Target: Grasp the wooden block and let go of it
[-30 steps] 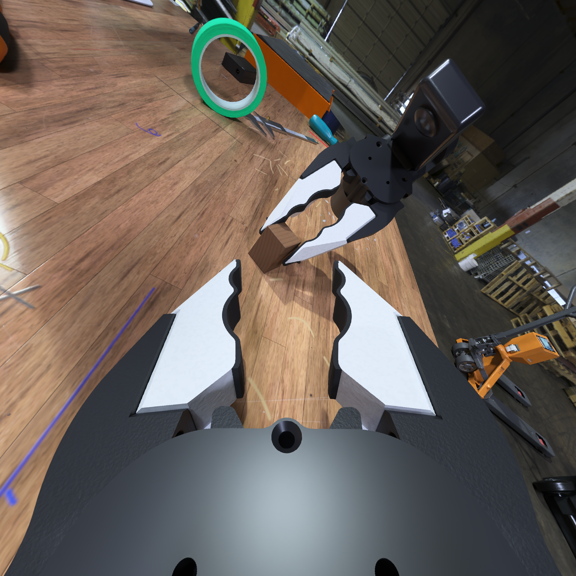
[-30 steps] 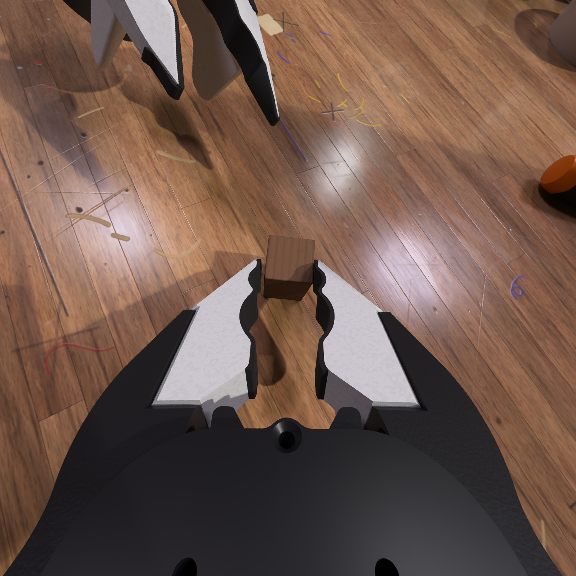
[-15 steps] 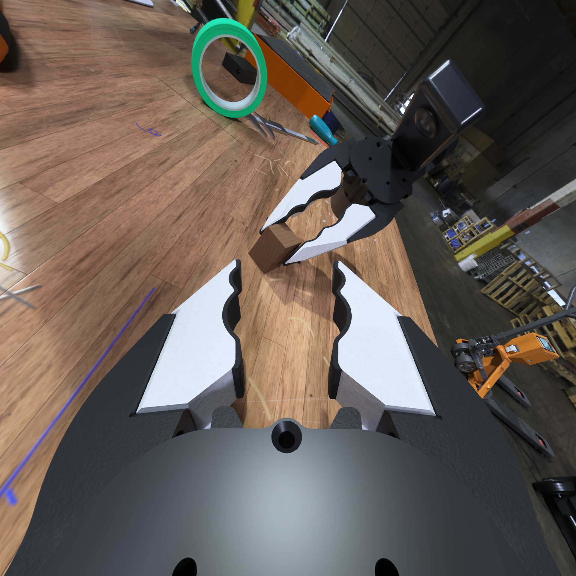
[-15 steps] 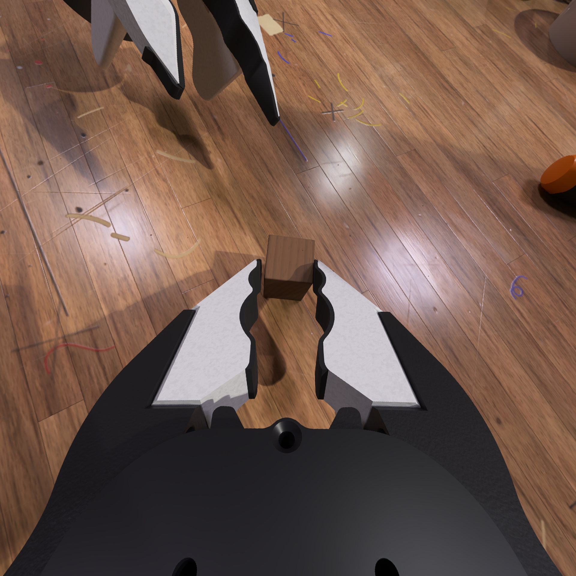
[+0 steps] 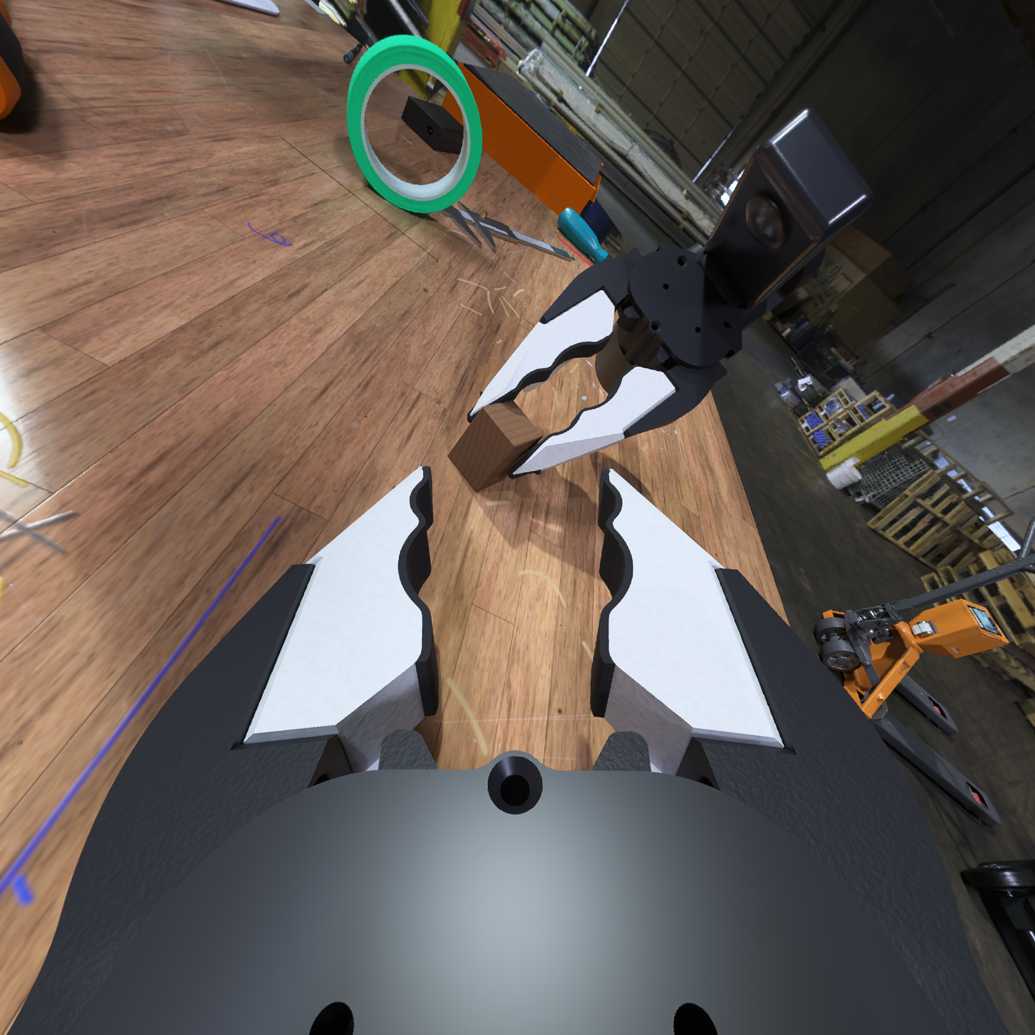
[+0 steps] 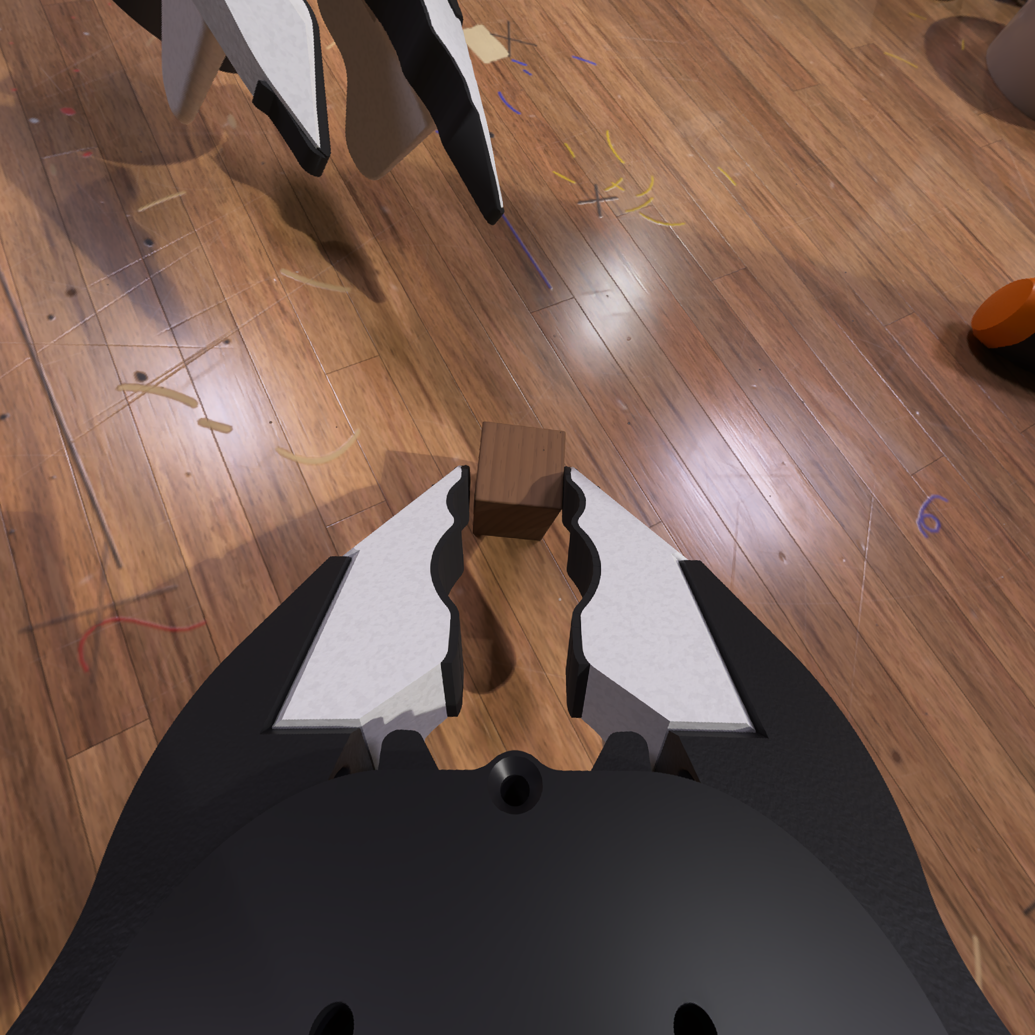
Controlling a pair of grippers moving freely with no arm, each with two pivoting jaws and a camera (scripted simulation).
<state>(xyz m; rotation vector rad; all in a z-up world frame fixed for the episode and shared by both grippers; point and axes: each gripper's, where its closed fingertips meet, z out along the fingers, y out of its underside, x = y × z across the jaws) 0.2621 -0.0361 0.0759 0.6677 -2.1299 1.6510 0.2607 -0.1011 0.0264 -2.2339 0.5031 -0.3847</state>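
Observation:
A small brown wooden block [image 6: 518,476] rests on the wooden tabletop [image 6: 728,392]. My right gripper [image 6: 514,476] has its two fingertips against the block's left and right sides, shut on it at its near end. In the left wrist view the same block [image 5: 493,448] sits on the table between the right gripper's [image 5: 492,445] tips. My left gripper [image 5: 515,472] is open and empty, hovering just short of the block; it also shows at the top of the right wrist view [image 6: 404,193].
A green tape ring [image 5: 414,120] stands upright farther back, with a black box [image 5: 431,126], metal tool [image 5: 504,235] and teal handle [image 5: 579,229] near it. An orange object [image 6: 1005,313] lies far right. The table edge [image 5: 745,487] runs close to the block.

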